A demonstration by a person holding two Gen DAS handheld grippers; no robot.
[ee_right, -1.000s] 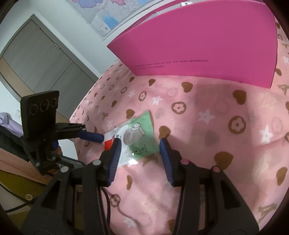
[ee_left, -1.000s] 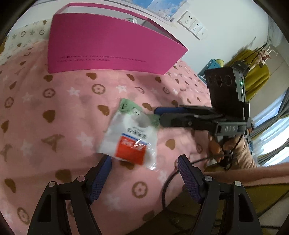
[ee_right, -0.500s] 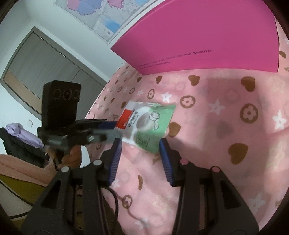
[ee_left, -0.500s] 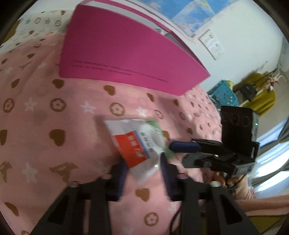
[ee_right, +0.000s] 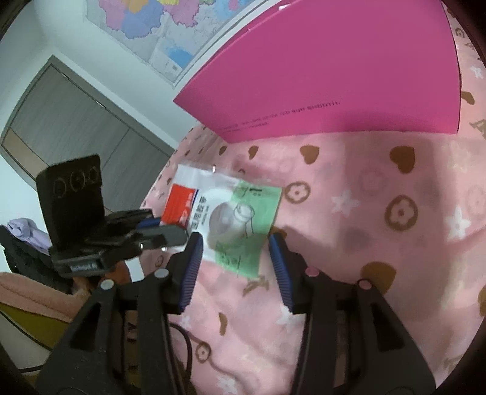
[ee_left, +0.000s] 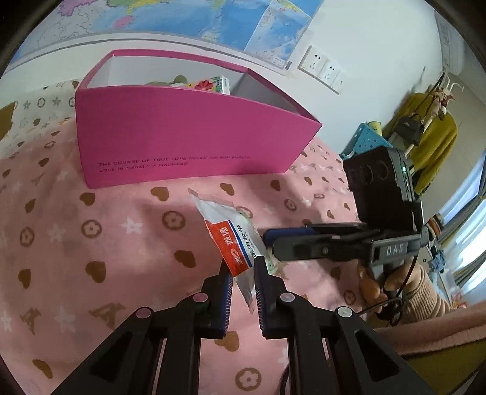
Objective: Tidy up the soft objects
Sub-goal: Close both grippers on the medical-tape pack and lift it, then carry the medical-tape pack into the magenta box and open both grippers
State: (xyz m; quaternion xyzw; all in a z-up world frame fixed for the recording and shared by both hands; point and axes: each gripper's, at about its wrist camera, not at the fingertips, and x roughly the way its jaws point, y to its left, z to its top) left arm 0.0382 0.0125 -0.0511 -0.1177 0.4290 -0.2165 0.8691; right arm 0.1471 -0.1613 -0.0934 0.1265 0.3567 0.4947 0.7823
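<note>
A map [ee_left: 188, 18] hangs on the white wall [ee_left: 379, 39] with sockets [ee_left: 322, 68] at its right. Grey wardrobe doors [ee_right: 70, 121] stand far left; a bright window [ee_left: 467, 206] glows right.

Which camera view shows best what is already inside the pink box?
The left wrist view. It looks over the rim of the pink box into its open top, where a few colourful items show against the back wall. The right wrist view shows only the outer front wall of the box, nothing inside.
</note>
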